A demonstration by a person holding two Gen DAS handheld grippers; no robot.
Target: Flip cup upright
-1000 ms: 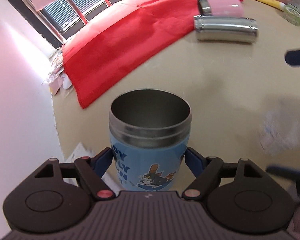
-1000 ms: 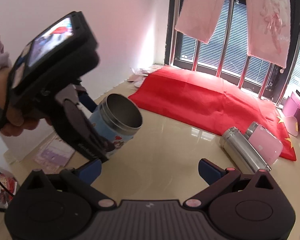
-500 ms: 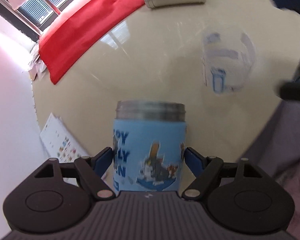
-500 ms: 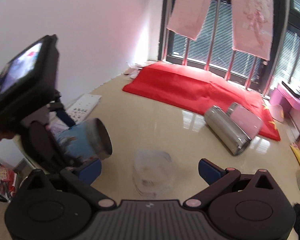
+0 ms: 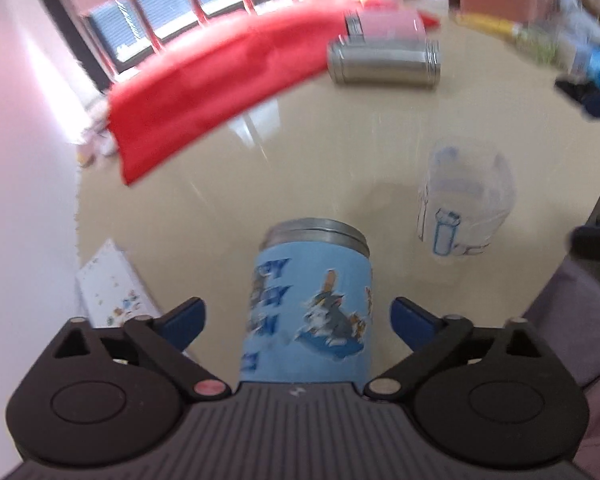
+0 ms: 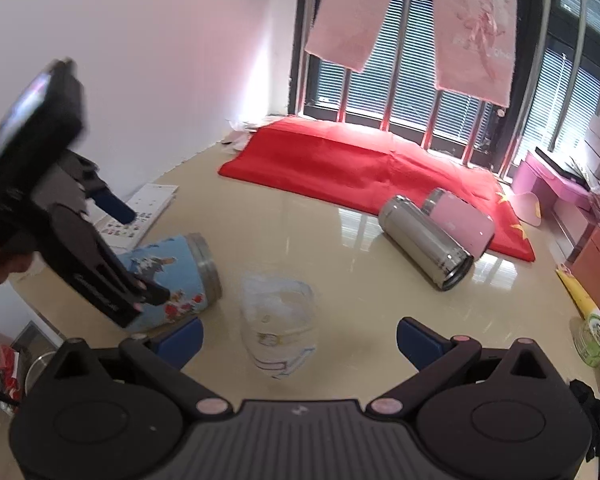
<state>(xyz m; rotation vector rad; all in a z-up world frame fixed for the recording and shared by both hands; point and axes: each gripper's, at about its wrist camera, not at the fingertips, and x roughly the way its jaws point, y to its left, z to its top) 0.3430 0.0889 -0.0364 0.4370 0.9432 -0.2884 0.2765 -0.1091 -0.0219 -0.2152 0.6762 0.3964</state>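
Note:
The blue cartoon-print cup [image 5: 312,308] with a steel rim stands between the fingers of my left gripper [image 5: 298,316]. The jaws are spread wide, with gaps on both sides of the cup. In the right wrist view the cup [image 6: 172,276] appears tilted on the beige table, rim toward the right, with my left gripper [image 6: 120,248] around it. A clear plastic cup [image 6: 278,320] stands upright just ahead of my right gripper [image 6: 298,334], which is open and empty. The clear cup also shows in the left wrist view [image 5: 466,204].
A steel flask [image 6: 426,248] and a pink flask [image 6: 460,222] lie on their sides near a red cloth [image 6: 364,168] at the back. A sticker sheet [image 6: 140,208] lies at the left table edge. A green tub [image 6: 598,336] sits at right.
My left gripper has opened; its fingers were tight on the blue cup and now stand apart from it. The cup has swung from mouth-toward-camera to side-on. The right gripper has drawn closer to the clear cup.

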